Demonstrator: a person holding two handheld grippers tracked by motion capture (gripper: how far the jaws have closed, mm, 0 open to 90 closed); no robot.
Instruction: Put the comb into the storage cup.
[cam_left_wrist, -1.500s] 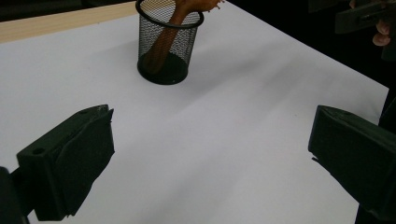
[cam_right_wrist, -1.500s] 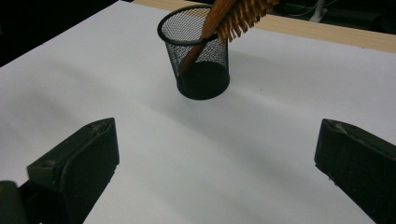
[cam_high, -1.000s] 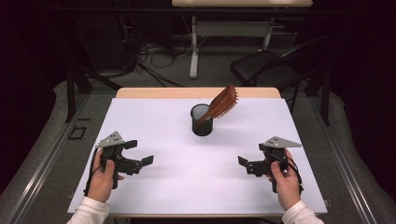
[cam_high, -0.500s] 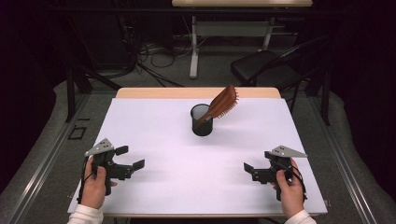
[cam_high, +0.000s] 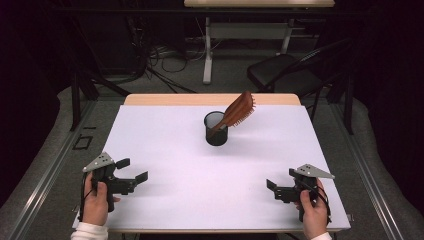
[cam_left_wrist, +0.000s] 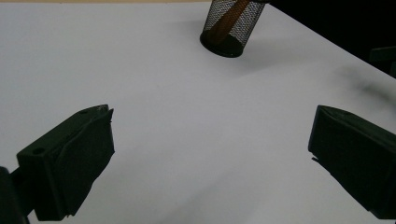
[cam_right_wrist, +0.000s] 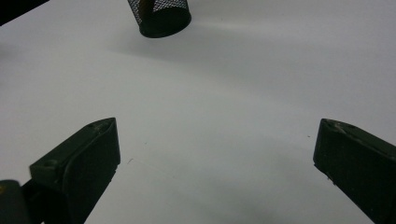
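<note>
Hairbrush (cam_high: 239, 111) sits handle-down in mesh cup (cam_high: 216, 129) (looks done); left hand-held gripper (cam_high: 134, 173) and right hand-held gripper (cam_high: 271, 187) both wide open, empty, near bench (cam_high: 165, 125) edge.

white table (cam_high: 165, 140) evenly bright, surroundings dark; soft shadows; claw views slightly blurred, perhaps motion.

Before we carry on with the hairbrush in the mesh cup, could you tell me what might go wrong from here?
The hairbrush leans steeply out of the small mesh cup, its head well past the rim, so a sideways pull or knock could probably tip the cup. Both the left gripper and the right gripper sit open near the table's front edge, far from the cup, so either reach is long and could clip the overhanging brush head.
</note>
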